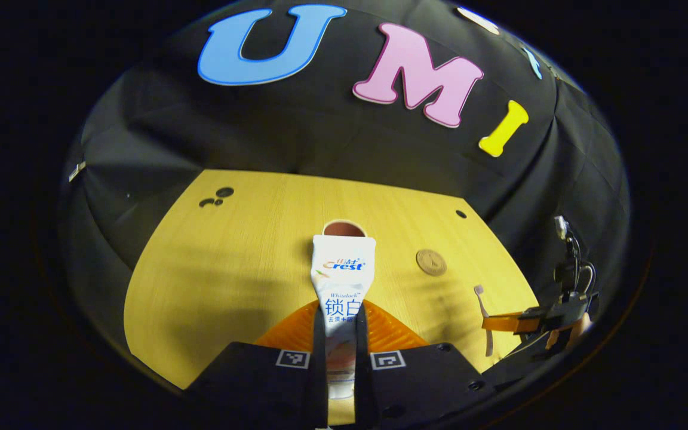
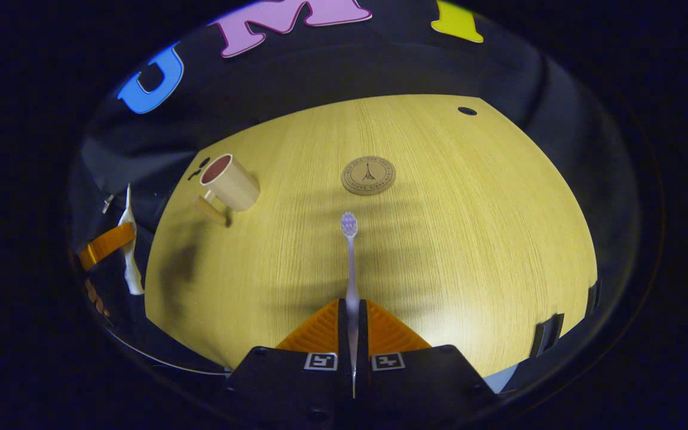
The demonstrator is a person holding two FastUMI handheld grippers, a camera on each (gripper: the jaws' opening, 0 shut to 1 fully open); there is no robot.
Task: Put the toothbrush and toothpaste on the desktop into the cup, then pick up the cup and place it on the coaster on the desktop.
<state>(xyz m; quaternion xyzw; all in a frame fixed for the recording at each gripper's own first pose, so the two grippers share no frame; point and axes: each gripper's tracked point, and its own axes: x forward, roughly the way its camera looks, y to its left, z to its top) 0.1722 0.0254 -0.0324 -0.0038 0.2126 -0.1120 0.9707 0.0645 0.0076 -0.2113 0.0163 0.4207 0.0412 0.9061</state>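
In the left gripper view my left gripper [image 1: 340, 328] is shut on a white toothpaste tube [image 1: 342, 275], which stands up between the orange fingers and hides most of the cup [image 1: 344, 227] behind it. The round brown coaster [image 1: 431, 262] lies to the right on the yellow desktop [image 1: 230, 269]. In the right gripper view my right gripper [image 2: 352, 325] is shut on a pale toothbrush [image 2: 350, 257] whose head points toward the coaster [image 2: 368, 175]. The beige cup [image 2: 230, 183] stands at the left, and the left gripper [image 2: 107, 244] with the tube [image 2: 130, 257] shows beyond it.
The right gripper [image 1: 535, 322], held by a hand, appears at the right edge of the left gripper view with the toothbrush [image 1: 482, 310]. Small dark holes [image 1: 461, 214] mark the desktop. Black cloth walls close in the table on all far sides.
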